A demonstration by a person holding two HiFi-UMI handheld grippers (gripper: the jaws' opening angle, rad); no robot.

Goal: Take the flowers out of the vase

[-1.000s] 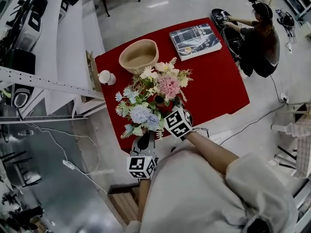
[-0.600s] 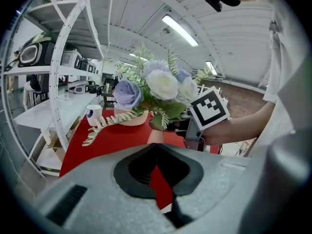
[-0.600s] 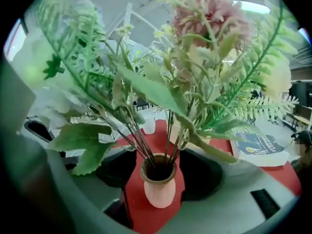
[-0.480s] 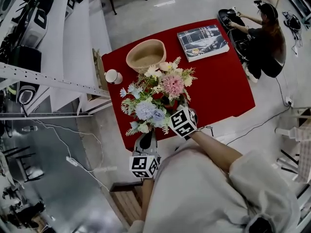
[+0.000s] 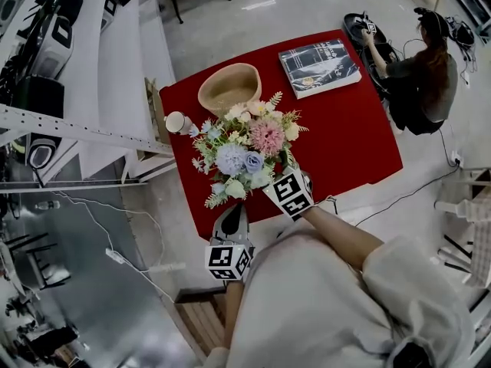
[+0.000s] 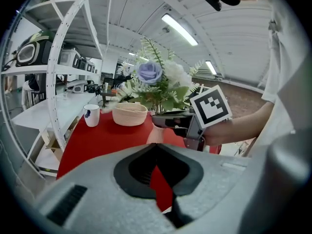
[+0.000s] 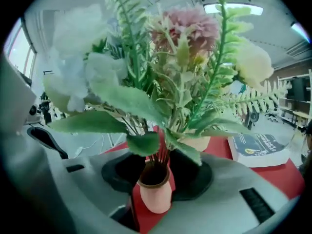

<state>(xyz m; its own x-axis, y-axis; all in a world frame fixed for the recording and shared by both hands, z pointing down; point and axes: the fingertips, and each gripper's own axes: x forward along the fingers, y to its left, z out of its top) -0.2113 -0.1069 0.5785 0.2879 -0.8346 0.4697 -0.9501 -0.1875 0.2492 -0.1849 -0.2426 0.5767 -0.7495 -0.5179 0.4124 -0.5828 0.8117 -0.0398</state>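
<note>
Right gripper view is showing your right tool (image 7: 156,165) just closing tight onto the flowers (image 7: 183,28) by their stems, vase (image 7: 156,197) sitting just below it, so you are probably needing a straight upward pull next.

Grey floor (image 5: 307,6), white shelving (image 5: 100,60), red-clothed table (image 5: 345,129), ceiling strip lights (image 6: 180,30)

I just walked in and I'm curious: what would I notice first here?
The big bunch of flowers, pink, blue and white, stands in a small vase near the person's side of the red table. The right gripper has just been closing its jaws on that vase. Behind the flowers sit a basket and a book.
</note>
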